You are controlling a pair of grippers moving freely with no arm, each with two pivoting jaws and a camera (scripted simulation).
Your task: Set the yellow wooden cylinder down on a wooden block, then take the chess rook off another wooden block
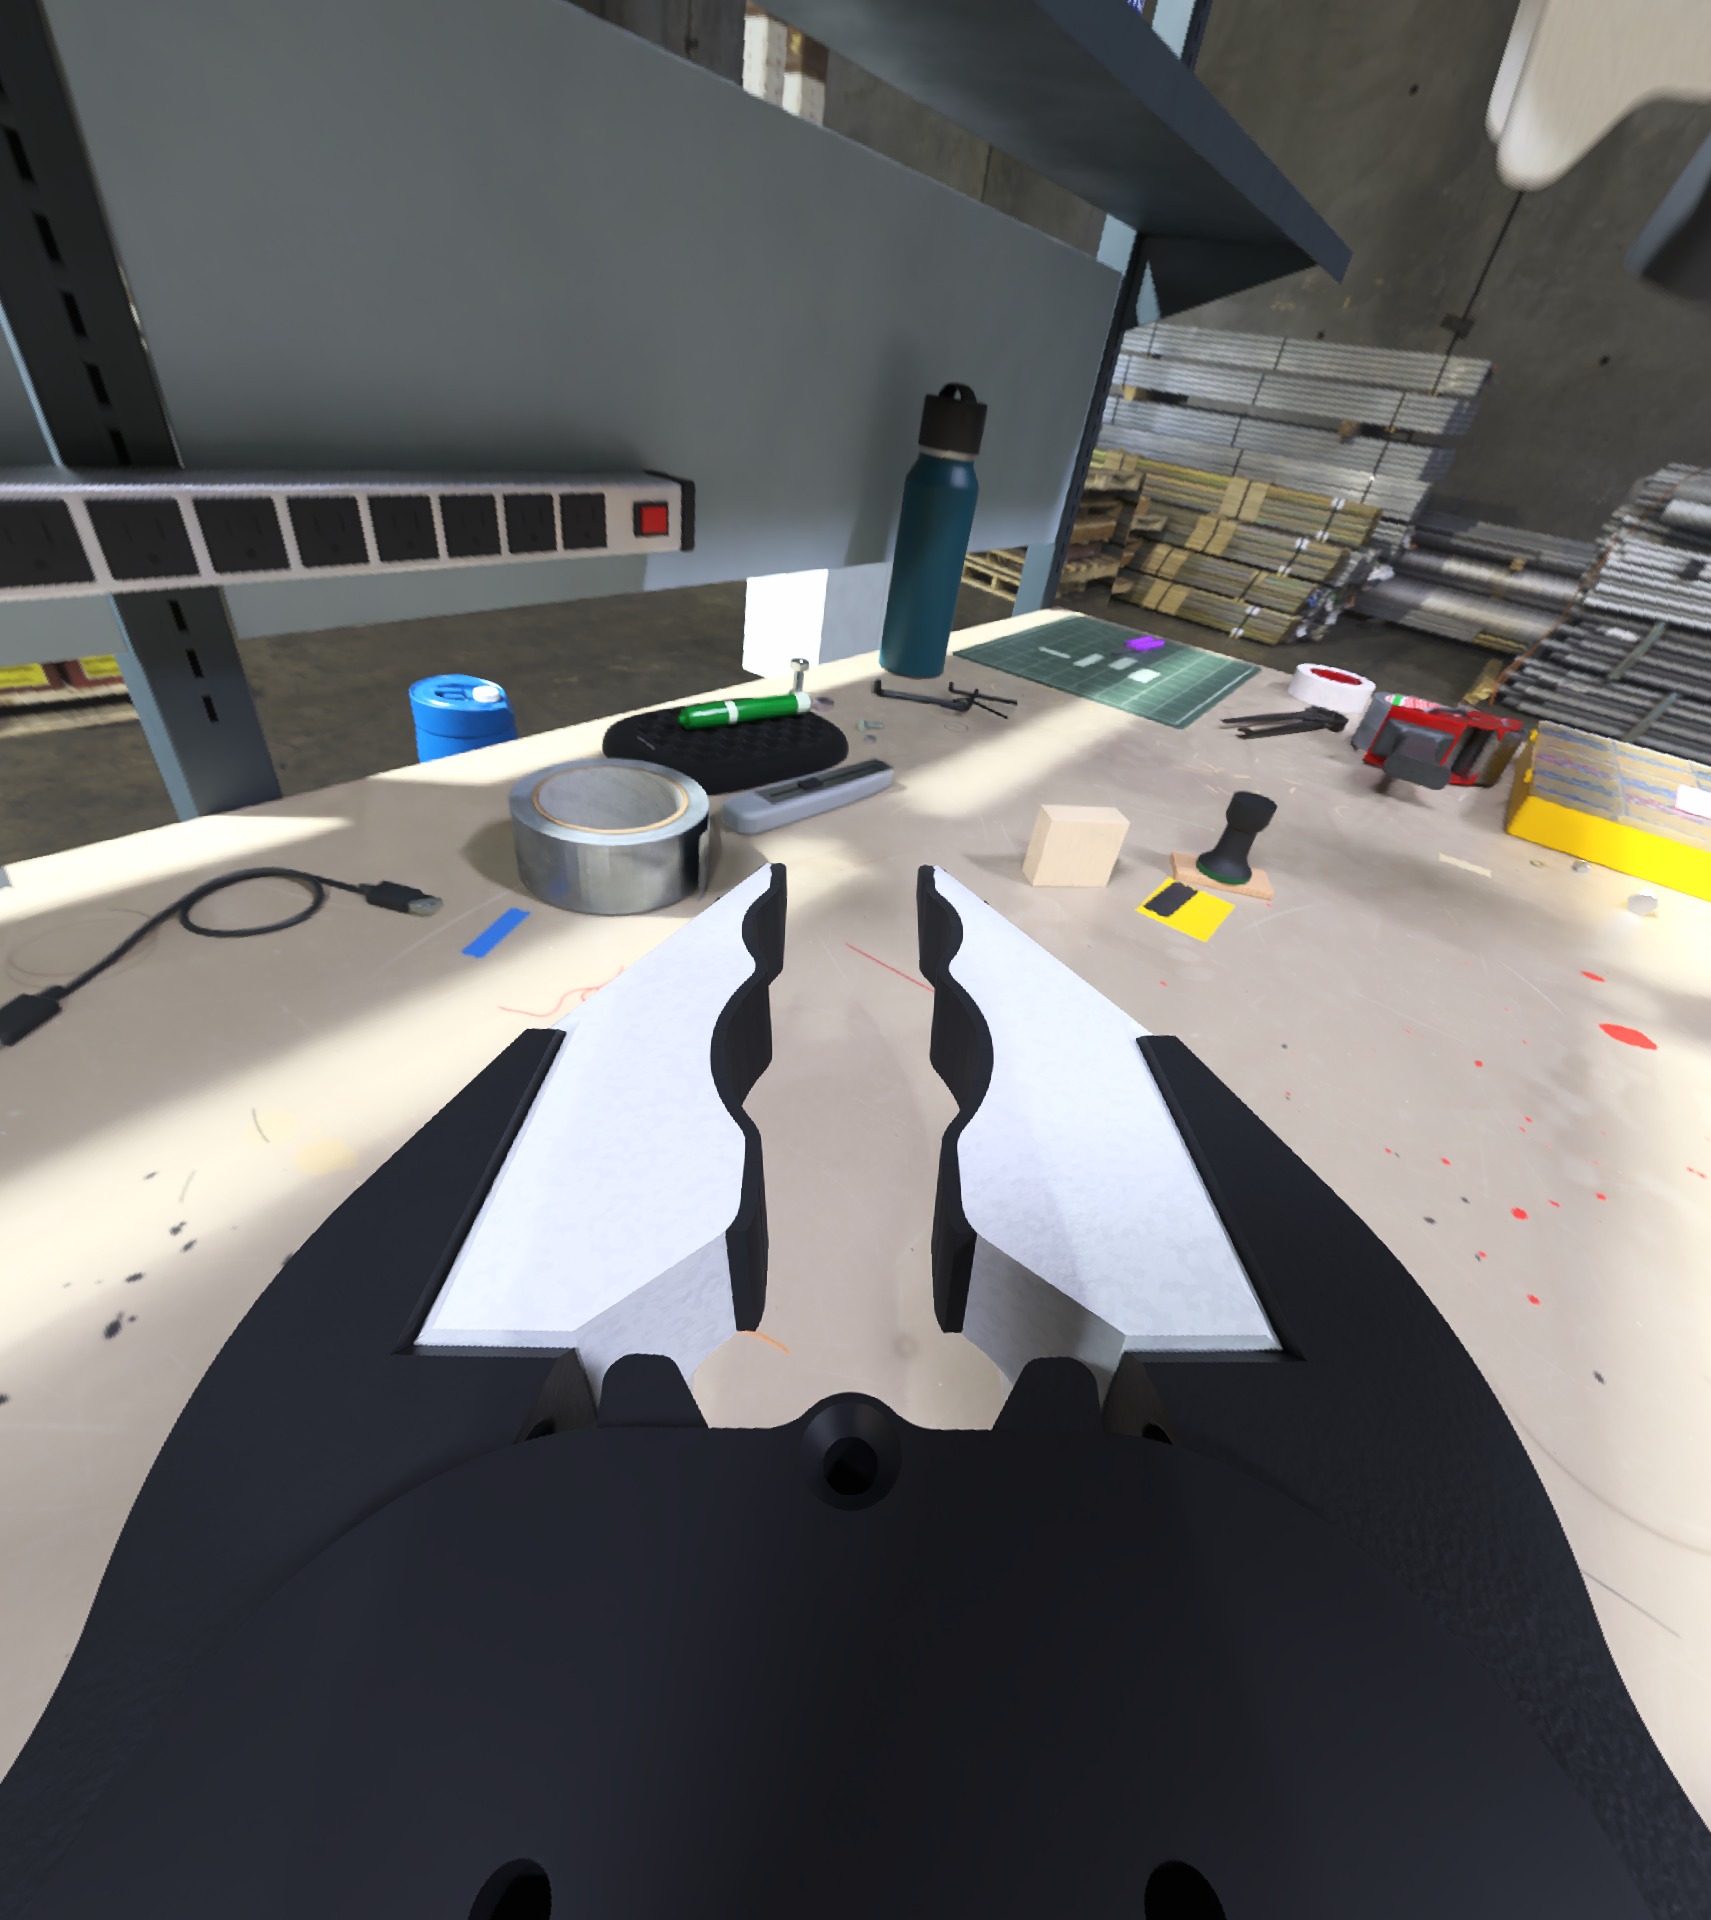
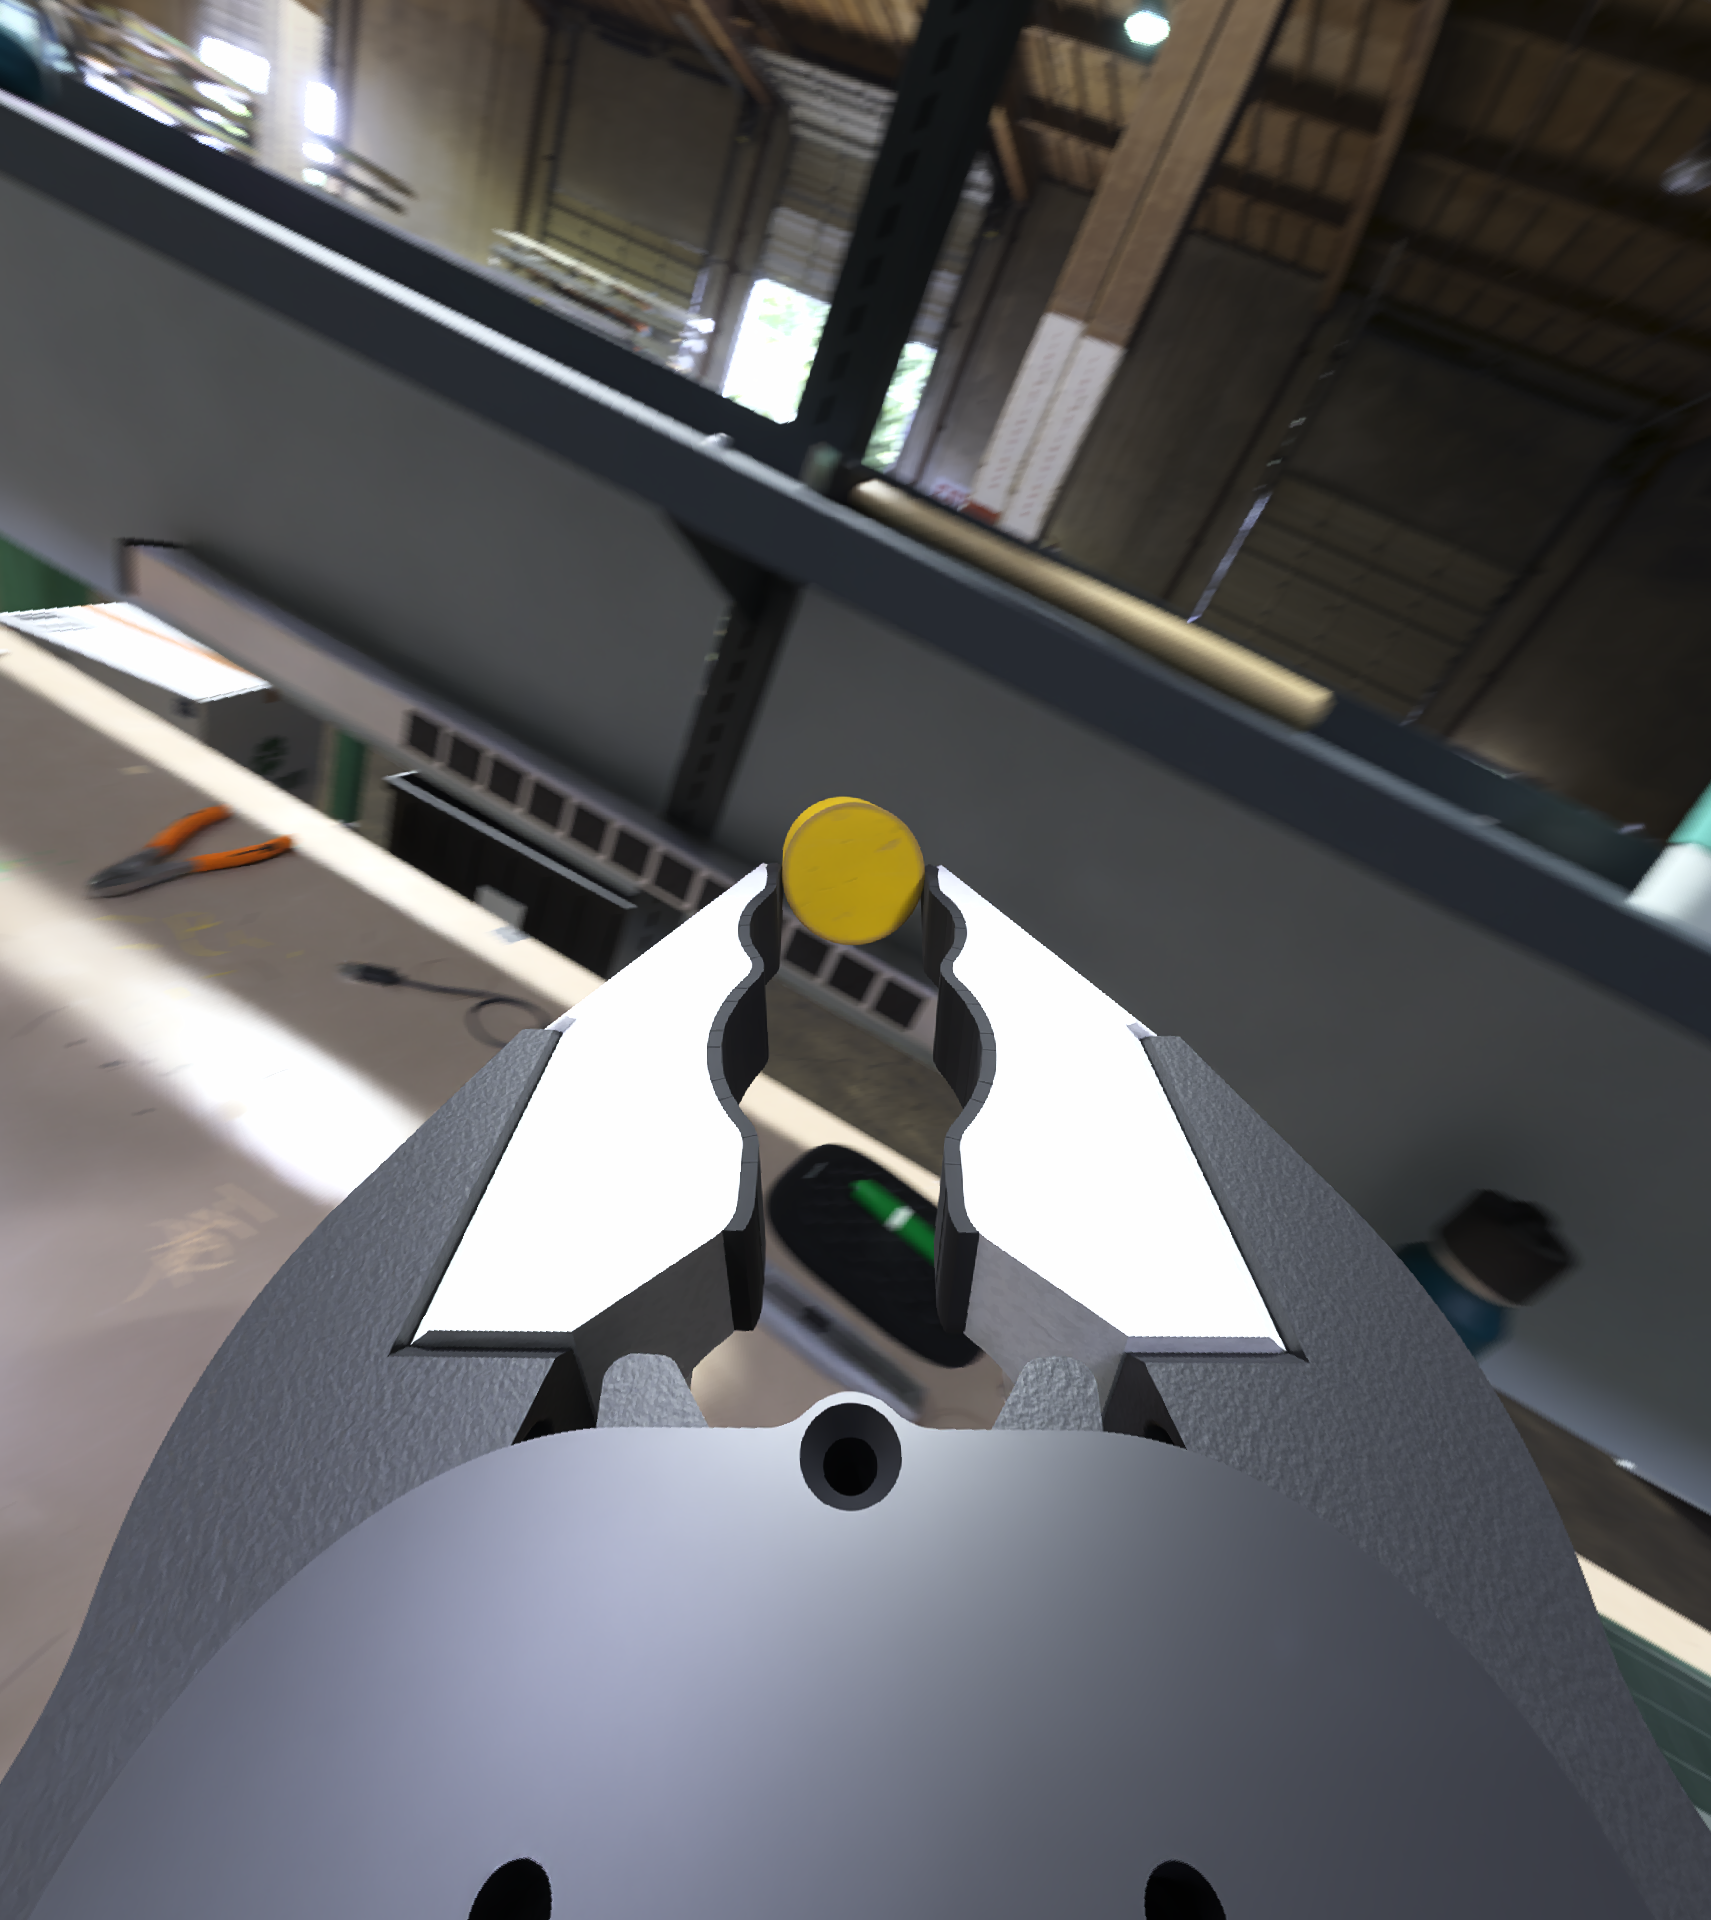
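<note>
In the left wrist view a pale wooden cube (image 1: pixel 1075 846) stands on the bench ahead and to the right. Right of it a black chess rook (image 1: pixel 1237 837) stands on a thin flat wooden block (image 1: pixel 1246 883). My left gripper (image 1: pixel 851 883) is open and empty above the bench, short of the cube. The right gripper's pale body (image 1: pixel 1599 83) shows blurred at the top right, high above the bench. In the right wrist view my right gripper (image 2: pixel 851 883) is shut on the yellow wooden cylinder (image 2: pixel 851 871), held at the fingertips, tilted, facing the back panel.
A roll of grey tape (image 1: pixel 612 831), a black pad (image 1: pixel 726 740) with a green marker (image 1: pixel 742 712), a dark blue bottle (image 1: pixel 934 540), a green cutting mat (image 1: pixel 1105 665), a red tape dispenser (image 1: pixel 1438 732), a yellow parts box (image 1: pixel 1661 821) and a black cable (image 1: pixel 186 935) lie around. Orange pliers (image 2: pixel 191 852) lie far left.
</note>
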